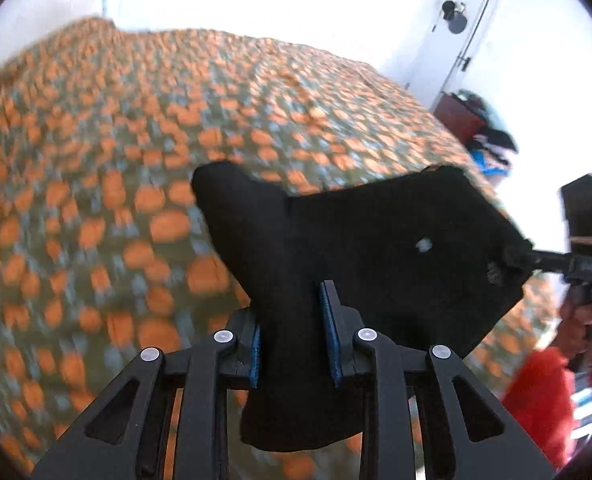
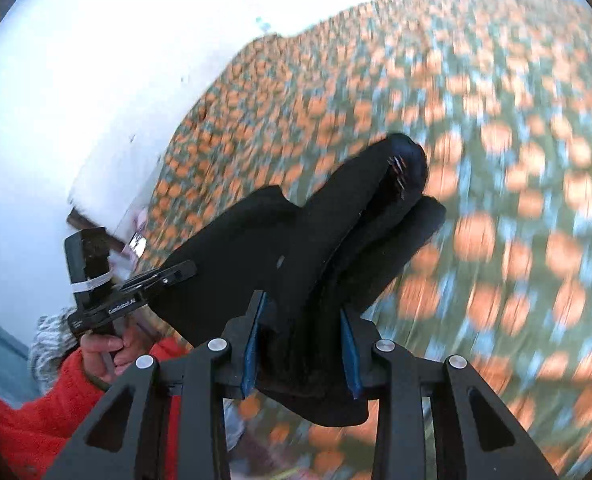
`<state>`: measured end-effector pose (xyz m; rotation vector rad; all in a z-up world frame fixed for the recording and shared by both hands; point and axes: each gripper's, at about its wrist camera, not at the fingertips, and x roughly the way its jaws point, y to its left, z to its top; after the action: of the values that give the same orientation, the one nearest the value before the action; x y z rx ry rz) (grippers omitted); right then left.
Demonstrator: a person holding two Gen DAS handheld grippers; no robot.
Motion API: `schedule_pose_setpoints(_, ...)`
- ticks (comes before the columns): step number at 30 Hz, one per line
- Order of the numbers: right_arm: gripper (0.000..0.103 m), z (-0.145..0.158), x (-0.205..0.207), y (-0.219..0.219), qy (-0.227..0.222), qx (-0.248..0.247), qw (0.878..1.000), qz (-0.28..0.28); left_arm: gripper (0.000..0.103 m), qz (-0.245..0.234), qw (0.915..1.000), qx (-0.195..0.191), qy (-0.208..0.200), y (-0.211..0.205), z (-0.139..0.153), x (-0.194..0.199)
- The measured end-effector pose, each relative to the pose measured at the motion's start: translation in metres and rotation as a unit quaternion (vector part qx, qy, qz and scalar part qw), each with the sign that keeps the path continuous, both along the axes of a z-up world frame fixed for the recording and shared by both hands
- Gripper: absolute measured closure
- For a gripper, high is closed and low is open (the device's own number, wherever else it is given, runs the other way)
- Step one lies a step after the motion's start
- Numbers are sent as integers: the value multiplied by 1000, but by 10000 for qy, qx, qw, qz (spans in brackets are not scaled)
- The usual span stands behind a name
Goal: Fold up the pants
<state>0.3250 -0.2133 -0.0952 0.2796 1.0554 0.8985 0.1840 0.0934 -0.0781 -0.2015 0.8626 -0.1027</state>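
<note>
Open patterned bedspread [image 1: 116,184] stretches ahead, unobstructed; black pants [image 1: 375,248] hang between both grippers, blocking the middle.

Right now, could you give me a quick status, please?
Left gripper and right gripper shut on black pants. Pants lifted over patterned bedspread. Nothing in the way.

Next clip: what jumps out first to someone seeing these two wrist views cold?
A black fabric garment, bunched and lifted between both grippers, fills the centre of each view. Behind it spreads an orange-and-green patterned bedspread, motion-blurred. The left gripper and right gripper each pinch the cloth between blue pads.
</note>
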Motion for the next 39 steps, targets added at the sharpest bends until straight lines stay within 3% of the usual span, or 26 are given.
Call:
schedule_pose_setpoints(2,68,-3,20,1,-285,-307,9990,-171,64,124,9994,261,215,-2,-22,20)
schedule_pose_setpoints(5,63,-39,47,-2,-9,-945,9946,-423,55,327,9919,1101,544,-7,-51,20)
schedule_pose_setpoints(6,61,-55,50,-4,76,-1482,9874,-540,51,313,9890,1314,606,-10,-57,12)
schedule_pose_setpoints(8,61,-67,41,-13,-49,-2153,9746,-614,28,248,9880,1440,500,-14,-58,-10)
schedule_pose_setpoints(9,57,-67,34,-20,-127,-2262,9719,-640,21,275,9854,1638,384,-18,-56,-27)
schedule_pose_setpoints(10,45,-64,24,-26,-182,-2295,9709,-655,10,298,9832,1770,328,-23,-52,-35)
schedule_pose_setpoints(11,35,-60,13,-30,-235,-2337,9697,-670,7,350,9791,1995,175,-30,-46,-51)
schedule_pose_setpoints(12,13,-54,1,-32,-343,-2420,9672,-693,6,383,9772,2089,58,-34,-41,-61)
schedule_pose_setpoints(13,1,-45,-15,-32,-535,-2477,9648,-695,3,412,9761,2130,-76,-41,-33,-73)
schedule_pose_setpoints(14,0,-40,-26,-33,-665,-2471,9644,-673,1,420,9763,2118,-118,-44,-30,-74)
schedule_pose_setpoints(21,0,-5,-103,-4,-1135,-2630,9533,-956,1,834,9796,1820,159,-66,0,-107)
schedule_pose_setpoints(24,0,1,-131,4,-1337,-2627,9489,-1130,1,797,9825,1668,220,-70,6,-114)
schedule_pose_setpoints(39,0,7,-156,12,-1441,-2870,9370,-1376,1,717,9835,1664,5,-84,19,-127)
